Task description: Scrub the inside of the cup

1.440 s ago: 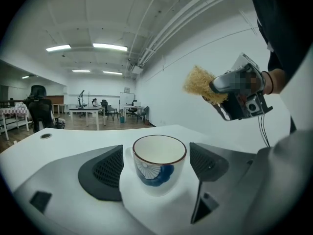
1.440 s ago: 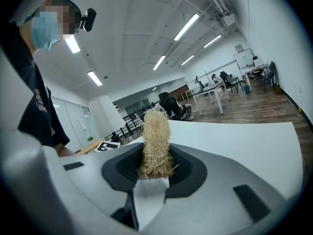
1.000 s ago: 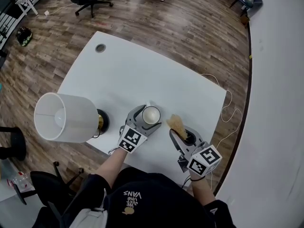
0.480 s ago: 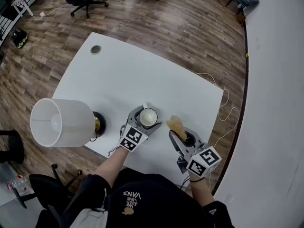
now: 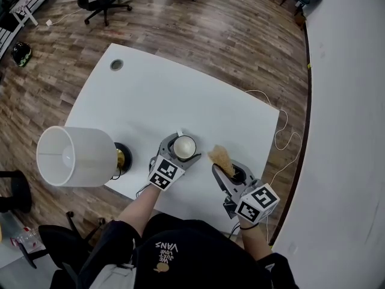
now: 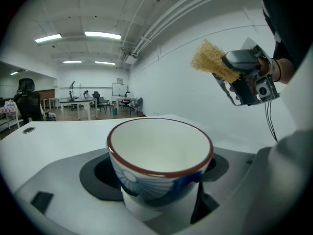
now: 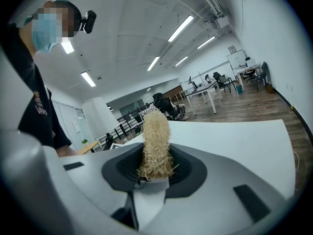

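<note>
Cup (image 5: 184,146) apparently just left of scrubber (image 5: 220,157)

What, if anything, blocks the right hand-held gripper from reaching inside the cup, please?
Probably nothing, so likely yes: the cup is open-topped and empty, and the right hand-held gripper holds its scrubber close beside it, with nothing between.

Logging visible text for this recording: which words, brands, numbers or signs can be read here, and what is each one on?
"VANS": on the person's dark shirt, upside down in the head view.
Smaller print next to it: too small to read.
Left marker cube, right marker cube: square patterns only, no letters.
Cup: blue pattern, no text.
</note>
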`<state>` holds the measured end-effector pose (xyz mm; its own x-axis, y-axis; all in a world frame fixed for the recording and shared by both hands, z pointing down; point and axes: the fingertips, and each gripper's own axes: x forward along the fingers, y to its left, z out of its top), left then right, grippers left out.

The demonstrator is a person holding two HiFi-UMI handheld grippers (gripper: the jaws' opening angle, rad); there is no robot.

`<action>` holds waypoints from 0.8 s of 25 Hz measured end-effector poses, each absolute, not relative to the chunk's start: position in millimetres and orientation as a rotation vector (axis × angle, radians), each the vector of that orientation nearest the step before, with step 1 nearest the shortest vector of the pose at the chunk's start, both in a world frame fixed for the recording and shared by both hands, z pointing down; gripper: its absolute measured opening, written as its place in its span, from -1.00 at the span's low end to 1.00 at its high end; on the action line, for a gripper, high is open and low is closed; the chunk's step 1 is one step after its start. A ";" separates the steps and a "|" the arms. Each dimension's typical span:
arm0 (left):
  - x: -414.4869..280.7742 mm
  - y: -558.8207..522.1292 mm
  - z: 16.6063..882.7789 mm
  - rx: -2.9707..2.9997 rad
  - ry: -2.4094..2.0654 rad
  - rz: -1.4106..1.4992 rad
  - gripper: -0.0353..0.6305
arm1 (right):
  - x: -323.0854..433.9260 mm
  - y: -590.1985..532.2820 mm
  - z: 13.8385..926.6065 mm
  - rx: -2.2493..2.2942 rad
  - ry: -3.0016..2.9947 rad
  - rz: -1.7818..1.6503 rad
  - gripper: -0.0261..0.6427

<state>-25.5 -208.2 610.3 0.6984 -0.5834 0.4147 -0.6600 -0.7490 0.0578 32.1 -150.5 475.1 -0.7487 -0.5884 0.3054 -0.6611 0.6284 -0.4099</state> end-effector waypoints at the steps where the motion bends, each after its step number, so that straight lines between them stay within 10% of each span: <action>1: -25.2 -207.0 610.3 2.711 -0.990 0.575 0.34 | 32.2 -150.2 472.8 1.048 -2.707 0.765 -0.62; 20: -28.4 -165.5 528.4 2.761 -1.058 0.739 0.34 | 26.6 -131.8 419.7 0.928 -2.869 0.639 -0.62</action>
